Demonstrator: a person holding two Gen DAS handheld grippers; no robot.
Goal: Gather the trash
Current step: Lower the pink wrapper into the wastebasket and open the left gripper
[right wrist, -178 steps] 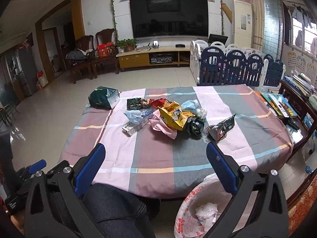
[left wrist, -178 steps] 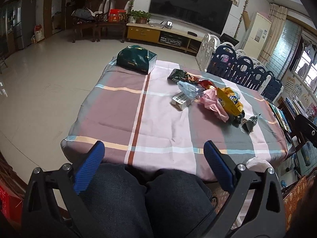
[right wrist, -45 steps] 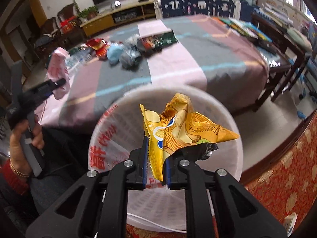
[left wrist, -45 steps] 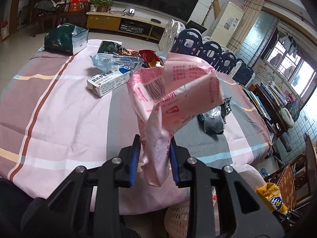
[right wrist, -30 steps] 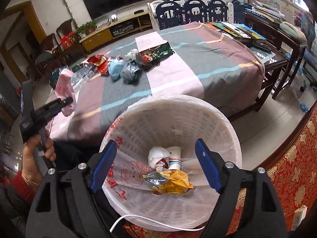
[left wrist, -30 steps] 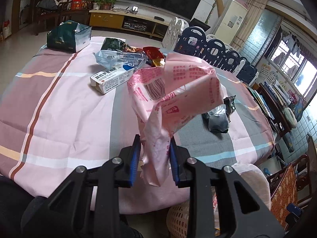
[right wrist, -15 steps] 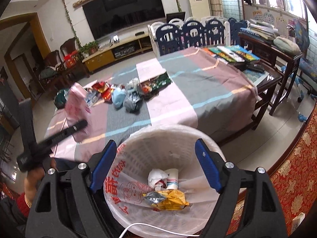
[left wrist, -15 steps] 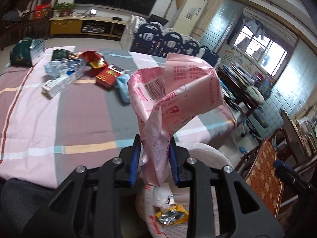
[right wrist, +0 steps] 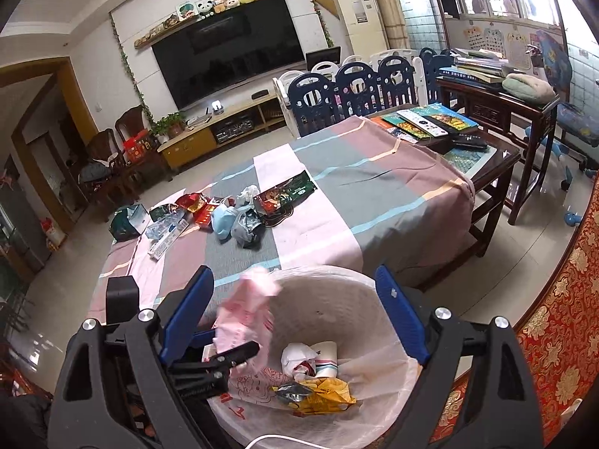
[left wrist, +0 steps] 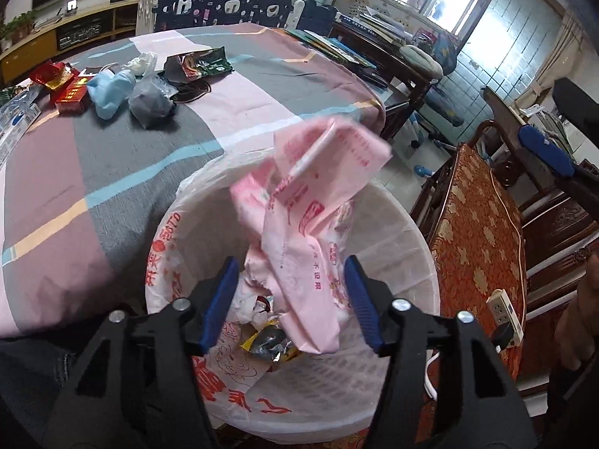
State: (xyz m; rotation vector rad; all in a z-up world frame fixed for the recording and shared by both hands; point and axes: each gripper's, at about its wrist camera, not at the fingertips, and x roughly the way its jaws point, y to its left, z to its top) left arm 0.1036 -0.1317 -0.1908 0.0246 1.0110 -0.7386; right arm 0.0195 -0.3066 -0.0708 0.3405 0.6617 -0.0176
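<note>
Pink plastic, crinkled and printed with red lettering, hangs loose over the bin: that's the pink wrapper [left wrist: 310,202], a long crumpled sleeve blurred at its top, sitting between your left gripper [left wrist: 292,301] fingers with clear gaps on both sides; neither ribbed blue pad presses it; those jaws have just been opening, and half a second back they pinched this same wrapper upright over the table edge. Below it, the white basket [left wrist: 408,247], round and perforated along its wall, lined with a thin white bag stamped in red; at the bottom lie a yellow foil snack bag [right wrist: 324,393], creased and shiny, beside a white crumpled paper [right wrist: 297,359] and a small cup, just where they lay a second ago.

Your right gripper [right wrist: 295,316] is spread wide and holds nothing; its jaws have just widened a little more; a second ago it looked steeply into the basket, and its view has since lifted to take in the television wall.

On the striped cloth of the table [right wrist: 393,191], soft and slightly wrinkled, the rest of the trash waits well apart from the bin: a light blue crumpled bag [right wrist: 222,220], a grey one [right wrist: 245,228] touching it, a flat green-and-red foil packet [right wrist: 284,196], a red carton [left wrist: 73,95], a long white box [right wrist: 166,239].
</note>
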